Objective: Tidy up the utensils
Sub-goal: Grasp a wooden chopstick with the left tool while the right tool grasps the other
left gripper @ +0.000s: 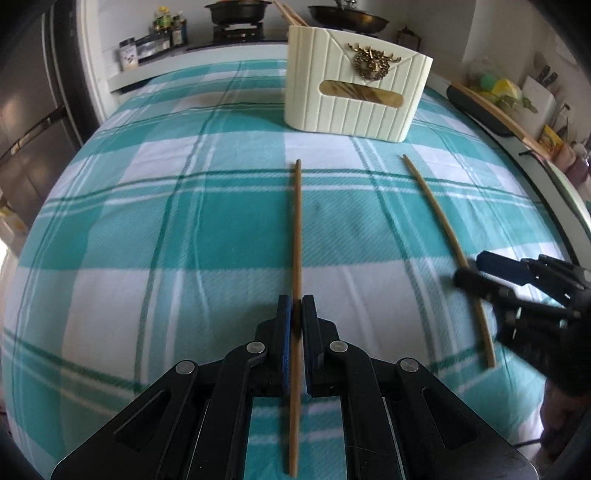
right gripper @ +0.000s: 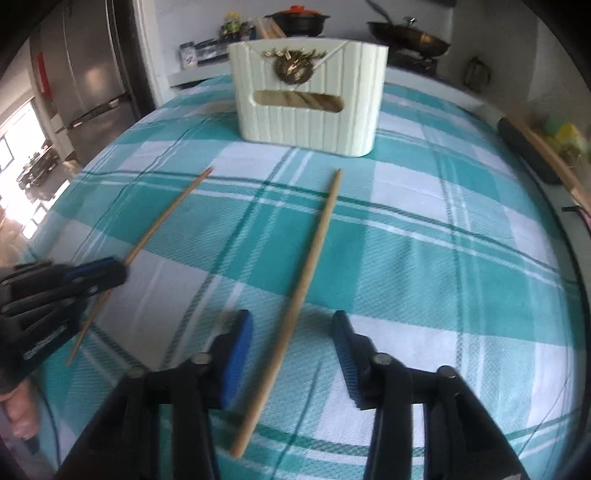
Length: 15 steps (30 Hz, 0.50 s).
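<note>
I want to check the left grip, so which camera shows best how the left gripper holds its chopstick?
The left wrist view: the left gripper is shut on its chopstick, centred and sharp. The right wrist view shows that gripper only blurred, at the edge.

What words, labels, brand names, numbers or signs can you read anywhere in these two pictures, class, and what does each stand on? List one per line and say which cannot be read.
No text can be read in either view.
White jar label on the counter: print too small to read.
Bottles by the stove: labels blurred.
Yellow packet at the right edge: print blurred.
Cream holder: a gold wreath emblem, no lettering.
</note>
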### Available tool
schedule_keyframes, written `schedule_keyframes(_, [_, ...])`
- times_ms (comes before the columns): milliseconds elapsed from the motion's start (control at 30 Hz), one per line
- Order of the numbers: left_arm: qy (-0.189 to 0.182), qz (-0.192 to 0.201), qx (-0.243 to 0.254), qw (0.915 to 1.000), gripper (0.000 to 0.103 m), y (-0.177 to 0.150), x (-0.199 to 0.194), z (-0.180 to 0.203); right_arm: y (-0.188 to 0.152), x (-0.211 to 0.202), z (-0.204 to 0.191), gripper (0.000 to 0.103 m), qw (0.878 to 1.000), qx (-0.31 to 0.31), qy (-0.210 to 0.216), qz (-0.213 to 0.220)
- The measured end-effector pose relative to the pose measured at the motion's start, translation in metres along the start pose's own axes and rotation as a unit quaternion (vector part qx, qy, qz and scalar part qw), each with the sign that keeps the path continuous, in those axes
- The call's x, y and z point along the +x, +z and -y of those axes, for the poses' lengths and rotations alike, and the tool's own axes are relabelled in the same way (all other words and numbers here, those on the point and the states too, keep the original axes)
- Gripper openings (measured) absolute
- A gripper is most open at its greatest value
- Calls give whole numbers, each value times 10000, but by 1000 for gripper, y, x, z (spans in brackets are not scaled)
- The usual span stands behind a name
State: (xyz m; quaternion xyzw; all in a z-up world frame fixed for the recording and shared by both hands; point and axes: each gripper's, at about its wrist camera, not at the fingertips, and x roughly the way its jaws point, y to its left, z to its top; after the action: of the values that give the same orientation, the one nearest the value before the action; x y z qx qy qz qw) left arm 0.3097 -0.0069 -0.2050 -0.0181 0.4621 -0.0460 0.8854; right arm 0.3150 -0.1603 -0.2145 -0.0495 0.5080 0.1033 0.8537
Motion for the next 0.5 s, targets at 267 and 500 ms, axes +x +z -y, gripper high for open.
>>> schedule_keyframes(267, [231,108,-16,9997,70,-6,-9,-5,-27,-20,41,7,9976,470,-496,-64])
schedule_keyframes(500, [439,-2,-15,9990,86,-9,-1,-11,-49,-39,62,60,9966,535,-626,-59])
